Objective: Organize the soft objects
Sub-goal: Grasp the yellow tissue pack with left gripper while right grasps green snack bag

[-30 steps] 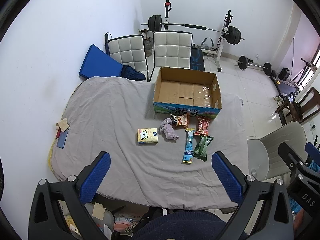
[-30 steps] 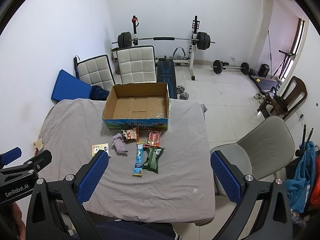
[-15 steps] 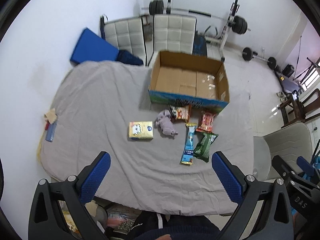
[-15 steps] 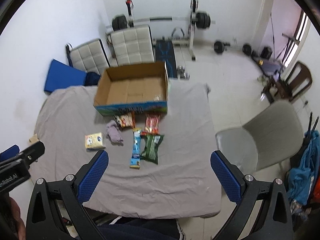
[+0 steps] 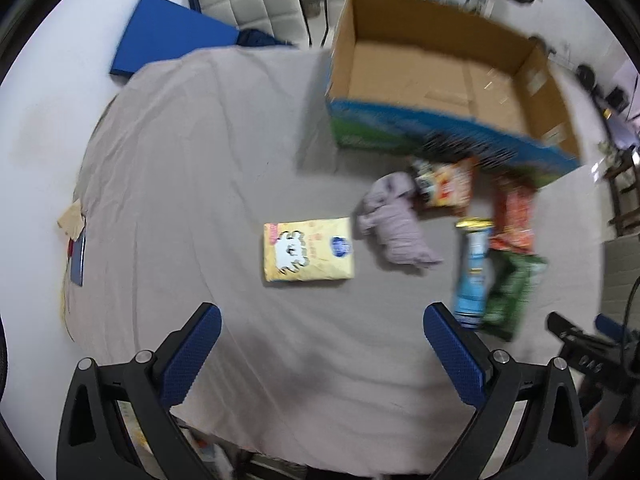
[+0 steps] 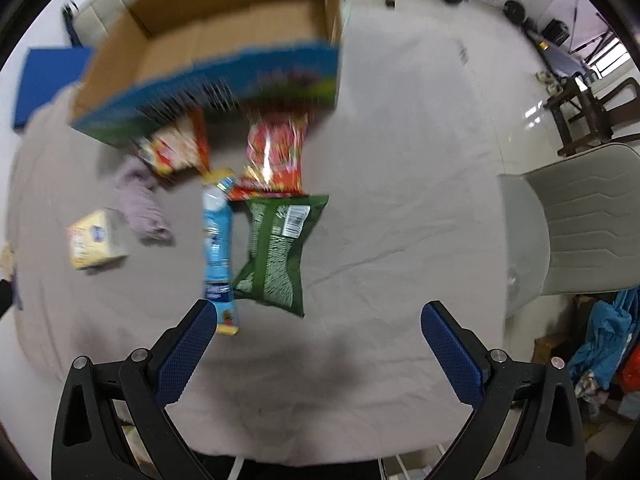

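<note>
Holding both grippers above the sheet (image 5: 180, 168), you kept each released and carrying nothing: the left gripper (image 5: 320, 354) faced the yellow pack (image 5: 308, 250), the right gripper (image 6: 318, 350) faced the green bag (image 6: 278, 250). The grey cloth (image 5: 394, 226) lay just right of the yellow pack. The blue tube (image 6: 218, 246) touched the green bag's left edge. Two red packets (image 6: 276, 158) sat against the open box (image 5: 444, 80), which held nothing visible.

left hand-held gripper (image 5: 320, 344): lower, nearer tissue pack (image 5: 308, 250) | right hand-held gripper (image 6: 318, 340): lower, nearer green packet (image 6: 280, 252)
</note>
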Action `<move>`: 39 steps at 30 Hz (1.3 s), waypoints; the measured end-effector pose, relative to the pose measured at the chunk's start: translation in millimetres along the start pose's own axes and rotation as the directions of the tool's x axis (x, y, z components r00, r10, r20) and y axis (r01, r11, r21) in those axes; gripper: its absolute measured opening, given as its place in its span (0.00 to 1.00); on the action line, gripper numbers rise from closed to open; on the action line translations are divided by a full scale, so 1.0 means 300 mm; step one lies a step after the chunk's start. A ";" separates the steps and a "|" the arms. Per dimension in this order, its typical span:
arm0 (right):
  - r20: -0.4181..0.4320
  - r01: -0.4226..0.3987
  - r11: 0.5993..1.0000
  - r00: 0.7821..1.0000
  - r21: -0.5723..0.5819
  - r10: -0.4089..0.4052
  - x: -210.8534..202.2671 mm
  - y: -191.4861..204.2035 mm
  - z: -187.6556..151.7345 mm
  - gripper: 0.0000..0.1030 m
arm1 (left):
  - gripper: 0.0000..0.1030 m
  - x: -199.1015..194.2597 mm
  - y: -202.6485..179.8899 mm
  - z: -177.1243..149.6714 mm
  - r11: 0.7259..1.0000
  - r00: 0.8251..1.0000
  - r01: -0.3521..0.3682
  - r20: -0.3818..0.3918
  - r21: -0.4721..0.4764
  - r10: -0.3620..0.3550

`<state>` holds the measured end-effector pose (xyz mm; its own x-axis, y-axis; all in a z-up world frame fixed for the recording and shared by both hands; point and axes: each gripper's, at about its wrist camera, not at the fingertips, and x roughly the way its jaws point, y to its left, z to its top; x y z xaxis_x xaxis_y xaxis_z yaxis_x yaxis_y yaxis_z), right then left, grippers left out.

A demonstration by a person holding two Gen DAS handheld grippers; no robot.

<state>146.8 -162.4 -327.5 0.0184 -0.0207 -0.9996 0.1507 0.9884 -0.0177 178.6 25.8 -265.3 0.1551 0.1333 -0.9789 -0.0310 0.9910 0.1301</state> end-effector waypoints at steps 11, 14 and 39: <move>-0.096 0.071 0.996 0.992 -0.058 -0.076 0.261 0.111 0.075 1.00 | 1.00 0.362 0.001 0.114 0.993 0.980 -0.013 -0.195 0.120 0.036; -0.089 0.065 0.997 0.994 -0.052 -0.069 0.255 0.116 0.071 1.00 | 1.00 0.406 0.057 0.135 0.999 0.972 0.044 -0.230 0.002 -0.042; -0.121 0.032 0.999 0.992 0.000 -0.032 0.257 0.038 0.060 1.00 | 1.00 0.293 0.044 -0.071 0.997 0.990 0.045 -0.137 0.063 -0.036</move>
<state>167.6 -155.5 -404.5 -0.1061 -0.0339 -0.9938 0.1514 0.9872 -0.0498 170.9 50.4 -353.0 0.0197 0.0947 -0.9953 0.0380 0.9947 0.0954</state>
